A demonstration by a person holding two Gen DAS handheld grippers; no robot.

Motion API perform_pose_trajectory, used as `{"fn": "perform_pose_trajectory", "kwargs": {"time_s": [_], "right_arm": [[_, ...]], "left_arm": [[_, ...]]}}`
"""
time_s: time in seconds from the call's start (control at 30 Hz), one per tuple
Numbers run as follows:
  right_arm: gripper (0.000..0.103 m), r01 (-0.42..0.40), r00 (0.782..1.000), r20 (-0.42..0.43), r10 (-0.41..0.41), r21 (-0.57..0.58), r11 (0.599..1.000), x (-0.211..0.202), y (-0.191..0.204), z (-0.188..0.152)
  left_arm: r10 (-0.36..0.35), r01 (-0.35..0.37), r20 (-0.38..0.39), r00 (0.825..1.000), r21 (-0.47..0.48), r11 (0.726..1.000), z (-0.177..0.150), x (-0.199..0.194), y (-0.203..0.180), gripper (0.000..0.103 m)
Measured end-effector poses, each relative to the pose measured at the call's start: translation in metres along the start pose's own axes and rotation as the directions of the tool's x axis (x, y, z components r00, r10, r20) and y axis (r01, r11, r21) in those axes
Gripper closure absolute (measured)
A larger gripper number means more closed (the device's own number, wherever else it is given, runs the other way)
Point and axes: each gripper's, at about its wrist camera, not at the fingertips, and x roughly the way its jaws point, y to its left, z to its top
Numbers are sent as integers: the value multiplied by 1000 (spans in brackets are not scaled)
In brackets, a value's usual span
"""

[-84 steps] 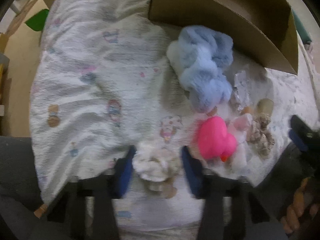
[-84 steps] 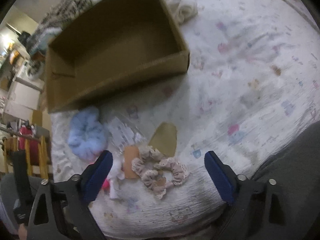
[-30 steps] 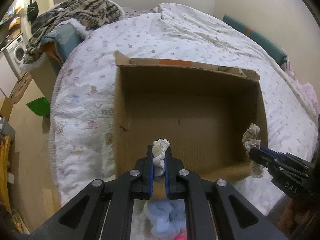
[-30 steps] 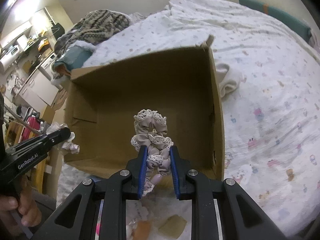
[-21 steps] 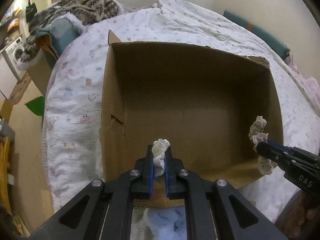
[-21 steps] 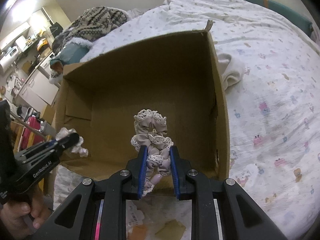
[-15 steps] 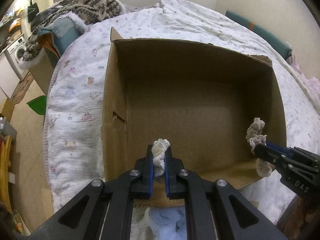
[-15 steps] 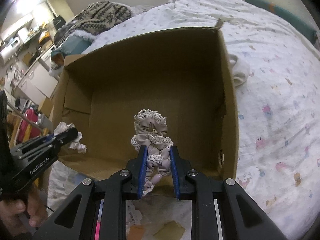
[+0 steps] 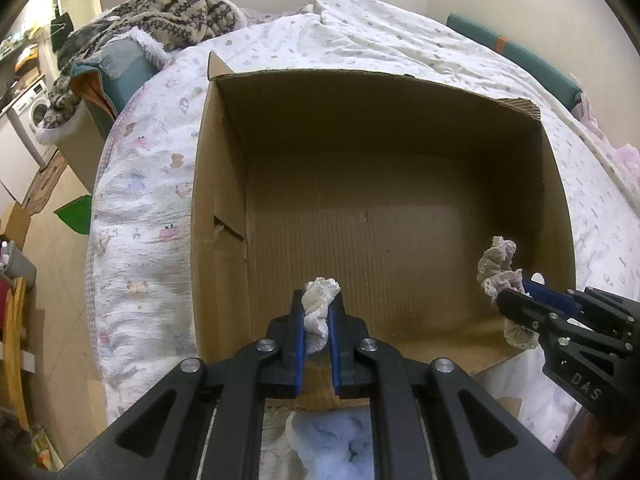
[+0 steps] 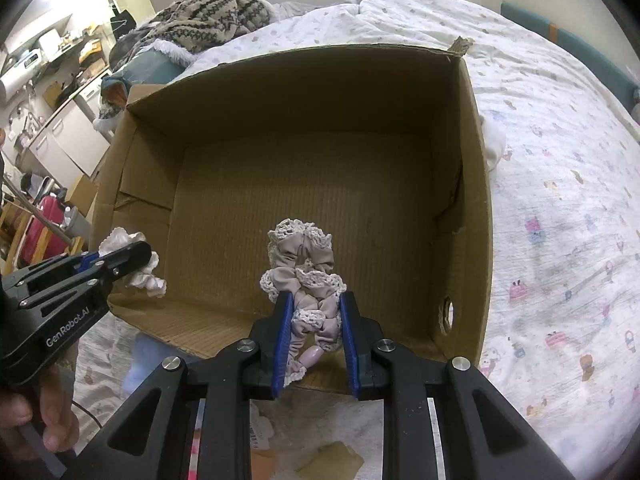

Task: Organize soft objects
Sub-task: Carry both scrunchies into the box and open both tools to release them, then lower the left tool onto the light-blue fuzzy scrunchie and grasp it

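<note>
A fluffy blue scrunchie (image 9: 332, 446) lies on the bed (image 9: 136, 216), nearest of all, just outside the near edge of the cardboard box (image 9: 218, 184). Above that near edge, the left gripper (image 9: 317, 334) is squeezed tight on a small white scrunchie (image 9: 318, 308). At the box's near right corner, the right gripper (image 10: 314, 334) pinches a beige lace scrunchie (image 10: 304, 268) between its blue pads. Both scrunchies hang over the box's bare brown floor. Farther back, a knit blanket (image 10: 212, 12) sits by the bed's far left edge.
</note>
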Motion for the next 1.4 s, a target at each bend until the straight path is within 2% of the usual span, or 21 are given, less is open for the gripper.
{"fn": "perform_pose_trajectory", "kwargs": {"time_s": [0.37, 0.47, 0.5, 0.53, 0.57, 0.6, 0.63, 0.77, 0.93, 1.4], "right_arm": [[78, -15, 1000, 9, 15, 17, 1000, -3, -6, -2], [76, -18, 1000, 14, 18, 22, 1000, -5, -8, -2], [74, -18, 1000, 19, 17, 23, 1000, -7, -9, -2], [69, -15, 1000, 24, 15, 25, 1000, -8, -9, -2], [59, -15, 999, 31, 14, 29, 999, -10, -9, -2], [51, -13, 999, 38, 12, 36, 999, -11, -11, -2], [36, -11, 999, 48, 9, 46, 999, -14, -12, -2], [34, -20, 998, 64, 15, 72, 997, -19, -16, -1], [34, -19, 998, 61, 13, 90, 996, -23, -19, -4], [34, 4, 995, 98, -12, 81, 997, -56, -14, -22]], "left_arm": [[2, -3, 7, 1000, 23, 1000, -1, -5, -6, 89], [-5, 5, 11, 1000, 11, 1000, 0, -8, -5, 80], [-8, 8, 12, 1000, 8, 1000, 0, -9, -4, 73], [-13, 13, 18, 1000, 2, 1000, 0, -11, -4, 64], [-14, 14, 26, 1000, -1, 1000, 0, -13, -4, 58], [-14, 15, 42, 999, -4, 1000, 0, -16, -4, 48], [-17, 17, 54, 998, -4, 1000, 0, -19, -3, 44], [-23, 23, 76, 997, -3, 1000, 1, -27, -3, 44], [3, -2, 79, 997, -12, 1000, -1, -33, 0, 44], [31, -27, 92, 995, -48, 998, -23, -67, 16, 44]]}}
